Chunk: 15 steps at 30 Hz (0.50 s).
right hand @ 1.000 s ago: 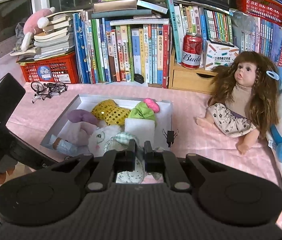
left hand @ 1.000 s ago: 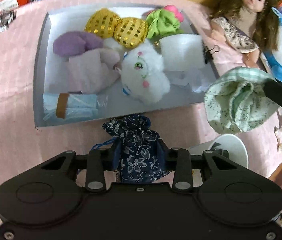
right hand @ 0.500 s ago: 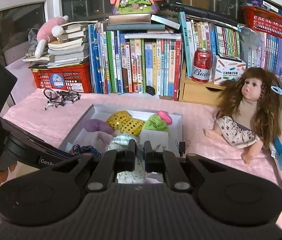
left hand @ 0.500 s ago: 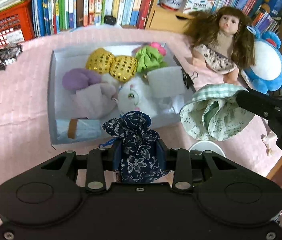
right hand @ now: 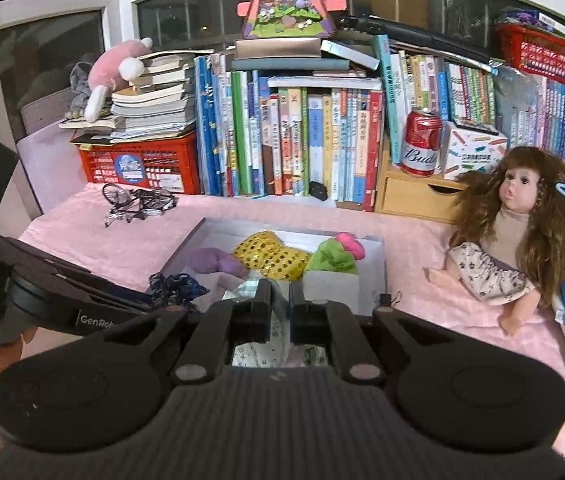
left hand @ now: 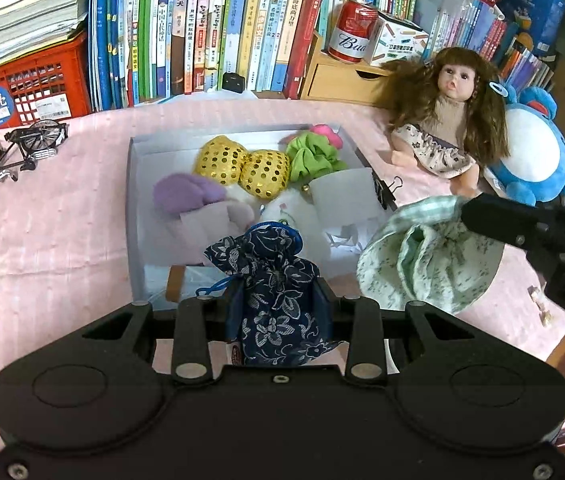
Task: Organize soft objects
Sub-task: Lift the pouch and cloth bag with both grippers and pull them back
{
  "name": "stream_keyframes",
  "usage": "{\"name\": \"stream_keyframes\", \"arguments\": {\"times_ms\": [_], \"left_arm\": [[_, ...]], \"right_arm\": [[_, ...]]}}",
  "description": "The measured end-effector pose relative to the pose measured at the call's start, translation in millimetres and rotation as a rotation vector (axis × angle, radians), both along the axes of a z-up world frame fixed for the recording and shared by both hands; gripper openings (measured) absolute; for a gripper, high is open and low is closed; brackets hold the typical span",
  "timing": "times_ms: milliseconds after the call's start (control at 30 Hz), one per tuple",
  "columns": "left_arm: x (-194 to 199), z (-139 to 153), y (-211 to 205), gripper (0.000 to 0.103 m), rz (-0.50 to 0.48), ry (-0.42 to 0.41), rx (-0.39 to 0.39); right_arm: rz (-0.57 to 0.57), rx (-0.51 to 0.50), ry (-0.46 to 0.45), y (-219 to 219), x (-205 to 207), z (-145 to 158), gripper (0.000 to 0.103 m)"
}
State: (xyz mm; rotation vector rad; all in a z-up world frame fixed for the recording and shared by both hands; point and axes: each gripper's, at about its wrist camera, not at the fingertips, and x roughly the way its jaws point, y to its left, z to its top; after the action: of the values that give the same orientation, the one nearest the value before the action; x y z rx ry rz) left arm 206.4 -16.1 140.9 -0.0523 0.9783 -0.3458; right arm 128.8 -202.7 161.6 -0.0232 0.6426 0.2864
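The left gripper (left hand: 278, 296) is clamped on a navy floral drawstring pouch (left hand: 272, 276). The pouch stands upright, its long axis vertical, gathered ruffled neck on top, a blue cord looped at its side. It hangs over the near edge of the shallow white box (left hand: 132, 208). The right gripper (right hand: 280, 300), jaws pinched nearly together, grips a pale green flower-print cloth bag (left hand: 422, 256), limp and crumpled, mouth opening toward the box, just beside its right edge. Inside lie two gold sequinned balls (left hand: 242, 164), a lilac plush (left hand: 182, 194) and a lime frilly scrunchie (left hand: 310, 158).
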Motion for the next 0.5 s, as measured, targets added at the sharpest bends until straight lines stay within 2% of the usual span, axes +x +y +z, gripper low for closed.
{"name": "stream_keyframes", "arguments": {"times_ms": [367,500], "left_arm": [[2,-7,3,0.034,-0.006,0.011,0.005],[5,-7,7,0.034,0.003,0.008,-0.001]], "right_arm": [[0.071,0.035,0.051,9,-7,-7,0.012],[0.110,0.051,0.037,13,-22,-4,0.012]]}}
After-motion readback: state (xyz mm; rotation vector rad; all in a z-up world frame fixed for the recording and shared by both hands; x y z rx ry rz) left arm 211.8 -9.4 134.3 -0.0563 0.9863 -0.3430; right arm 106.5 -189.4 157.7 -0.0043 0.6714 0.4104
